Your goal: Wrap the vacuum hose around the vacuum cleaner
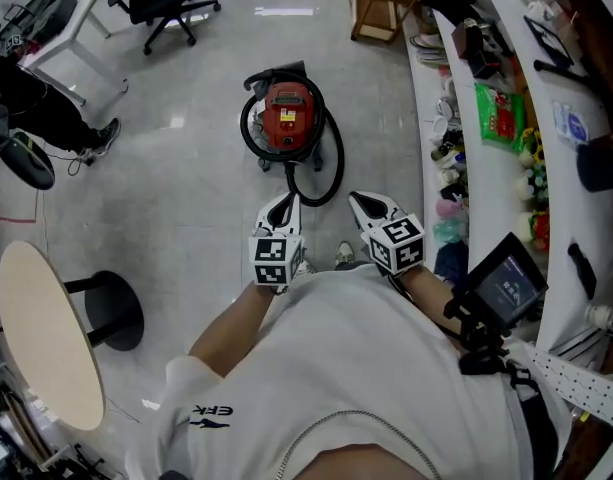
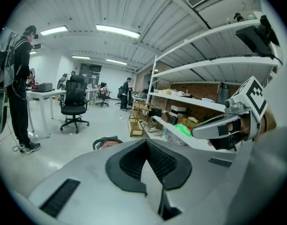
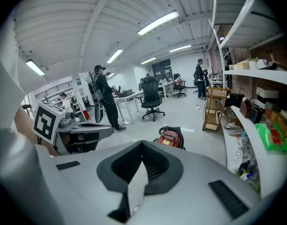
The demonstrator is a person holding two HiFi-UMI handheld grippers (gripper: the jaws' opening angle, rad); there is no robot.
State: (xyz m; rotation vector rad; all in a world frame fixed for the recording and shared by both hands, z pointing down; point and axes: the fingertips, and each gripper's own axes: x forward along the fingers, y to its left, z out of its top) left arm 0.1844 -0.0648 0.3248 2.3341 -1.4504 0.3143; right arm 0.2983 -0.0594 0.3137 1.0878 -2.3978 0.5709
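Both claws, left gripper (image 1: 282, 206) and right gripper (image 1: 364, 204), are pressed together, empty. The vacuum cleaner (image 1: 289, 113) stands ahead on the floor (image 1: 186, 168), hose (image 1: 331, 173) looped around it. I fear the loose loop slides off, as nothing holds it.

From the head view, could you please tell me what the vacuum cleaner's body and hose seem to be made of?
Vacuum cleaner body: likely moulded plastic; red, glossy, smooth rounded contours. Hose: probably flexible plastic or rubber, matte black, since it bends in loops.
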